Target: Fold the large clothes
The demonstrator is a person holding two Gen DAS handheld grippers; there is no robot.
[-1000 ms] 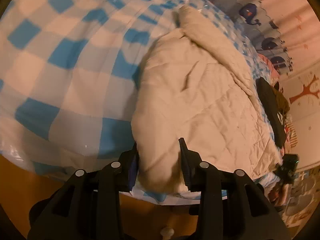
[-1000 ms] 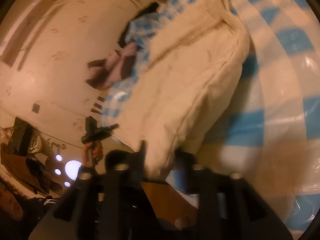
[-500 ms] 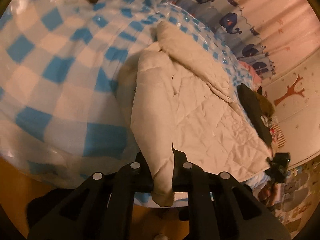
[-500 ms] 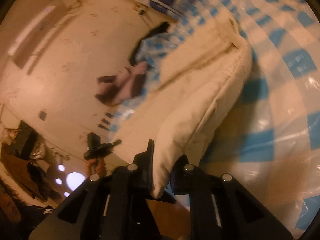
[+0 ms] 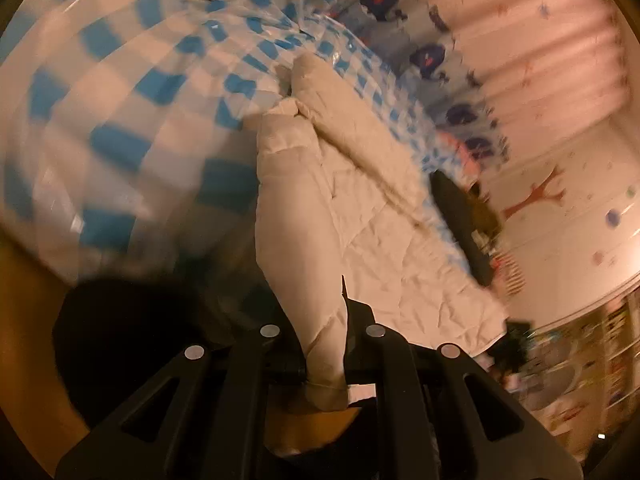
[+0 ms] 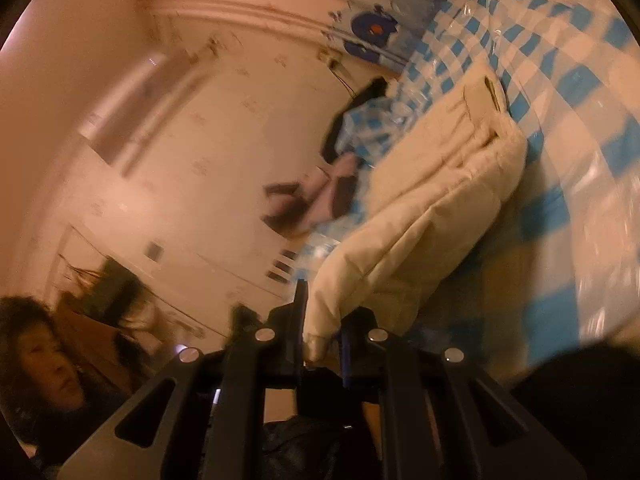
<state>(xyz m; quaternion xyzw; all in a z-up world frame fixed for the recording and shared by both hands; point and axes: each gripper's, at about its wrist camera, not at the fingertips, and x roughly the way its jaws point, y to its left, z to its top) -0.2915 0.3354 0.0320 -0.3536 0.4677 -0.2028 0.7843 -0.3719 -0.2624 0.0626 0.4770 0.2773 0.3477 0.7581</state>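
Note:
A cream quilted jacket (image 5: 360, 208) lies on a blue-and-white checked cover (image 5: 120, 120) with clear plastic over it. My left gripper (image 5: 320, 332) is shut on the jacket's near hem, and the fabric rises in a ridge from the bed into its jaws. In the right wrist view the same jacket (image 6: 432, 208) hangs from my right gripper (image 6: 322, 320), which is shut on another part of its edge. A sleeve (image 5: 352, 120) lies folded across the jacket's top. Both views are blurred by motion.
A dark garment (image 5: 460, 220) lies at the bed's far side, by a whale-print curtain (image 5: 432, 56). A black pile (image 5: 120, 340) sits near the left gripper at the bed's near edge. A person (image 6: 44, 360) is at the lower left of the right wrist view.
Both grippers went from open around the jacket's edge to shut on it. Both then rose and pulled back, lifting the hem off the bed.

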